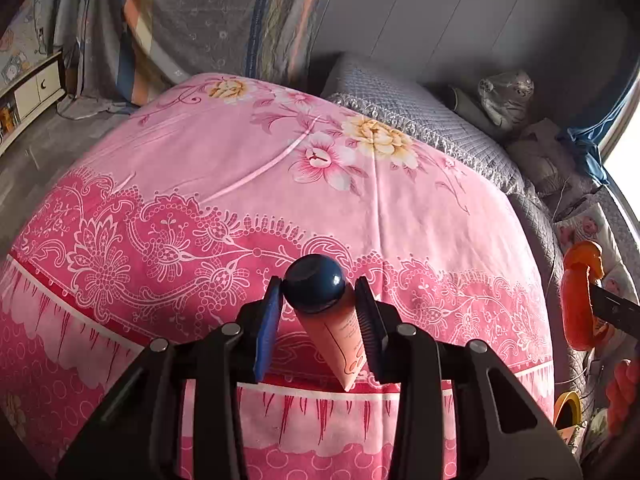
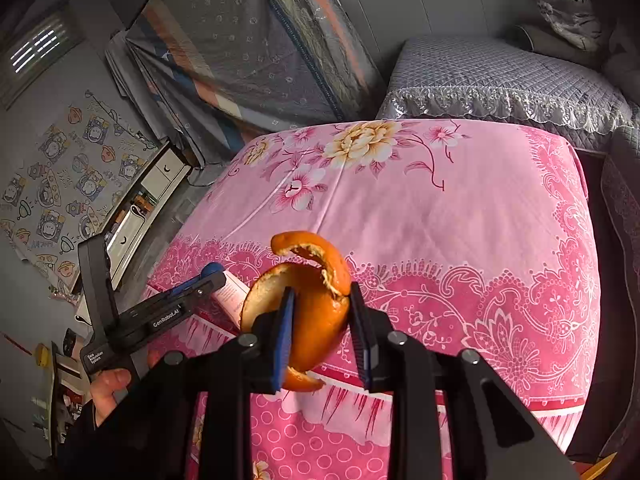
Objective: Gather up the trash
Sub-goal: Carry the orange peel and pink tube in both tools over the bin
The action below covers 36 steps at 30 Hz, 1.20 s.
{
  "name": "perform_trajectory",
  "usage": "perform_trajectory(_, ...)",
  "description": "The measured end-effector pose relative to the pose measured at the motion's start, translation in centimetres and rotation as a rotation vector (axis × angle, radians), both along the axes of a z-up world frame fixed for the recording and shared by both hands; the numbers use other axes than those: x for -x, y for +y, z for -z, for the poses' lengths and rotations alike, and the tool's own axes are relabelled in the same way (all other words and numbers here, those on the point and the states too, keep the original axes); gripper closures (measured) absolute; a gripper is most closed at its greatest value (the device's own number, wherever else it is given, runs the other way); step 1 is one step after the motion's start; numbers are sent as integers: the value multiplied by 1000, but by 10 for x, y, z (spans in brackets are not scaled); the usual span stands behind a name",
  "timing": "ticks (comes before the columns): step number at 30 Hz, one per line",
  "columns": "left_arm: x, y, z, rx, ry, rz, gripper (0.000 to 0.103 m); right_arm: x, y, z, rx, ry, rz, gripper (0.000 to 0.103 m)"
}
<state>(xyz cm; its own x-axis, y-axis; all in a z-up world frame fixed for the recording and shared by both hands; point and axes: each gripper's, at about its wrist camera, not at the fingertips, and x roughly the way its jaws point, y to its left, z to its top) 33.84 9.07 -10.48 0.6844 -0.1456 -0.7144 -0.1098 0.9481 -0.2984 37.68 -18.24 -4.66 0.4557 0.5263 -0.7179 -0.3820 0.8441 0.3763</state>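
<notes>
floor of grey boards (image 1: 36,148) lies at the far left, with a low white cabinet (image 1: 38,90) against the wall and a folded grey patterned mattress (image 2: 248,52) leaning behind the bed. next comes the pink floral bedspread (image 1: 240,184), which fills the middle of both views. over its near edge the left gripper (image 1: 318,292) has its jaws clamped on a pale pink plastic tube with a round dark blue cap (image 1: 332,320); the tube is lifted off the cloth, cap end pointing away from the camera, with one pad on each side just below the cap. in the right wrist view a hand (image 2: 110,392) holds that gripper at the bedspread's left edge. further right, the right gripper (image 2: 322,300) has its jaws closed on a curled orange citrus peel (image 2: 316,300), held in the air above the bedspread's near edge. a grey quilted cover with a lace trim (image 2: 500,80) lies at the far right corner.
</notes>
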Motion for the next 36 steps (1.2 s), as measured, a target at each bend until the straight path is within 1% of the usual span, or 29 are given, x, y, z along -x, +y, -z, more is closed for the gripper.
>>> perform_trajectory(5,38,-26,-38,-40,-151,83,69,34,-29,-19,-7,-36,23,78)
perform_trajectory(7,51,-43,-54,-48,-200,131,69,50,-42,-24,-13,-47,24,78)
perform_trajectory(10,74,-74,-75,-68,-264,214,69,77,-68,-28,-48,-50,41,78)
perform_trajectory(13,98,-108,-91,-83,-318,308,69,107,-100,-33,-85,-75,88,78)
perform_trajectory(16,119,-145,-103,-105,-357,397,69,138,-138,-37,-122,-113,166,78)
perform_trajectory(18,134,-168,-109,-113,-384,455,69,159,-166,-38,-129,-141,232,78)
perform_trajectory(22,163,-216,-119,-153,-447,568,69,203,-220,-39,-119,-198,367,78)
perform_trajectory(26,186,-264,-125,-177,-501,676,69,245,-265,-32,-88,-239,504,78)
perform_trajectory(30,202,-311,-126,-188,-526,775,69,279,-306,-16,-45,-251,648,78)
perform_trajectory(34,217,-352,-123,-203,-557,856,69,306,-343,4,-41,-233,740,78)
perform_trajectory(36,222,-369,-121,-198,-555,891,69,314,-356,13,-29,-228,780,78)
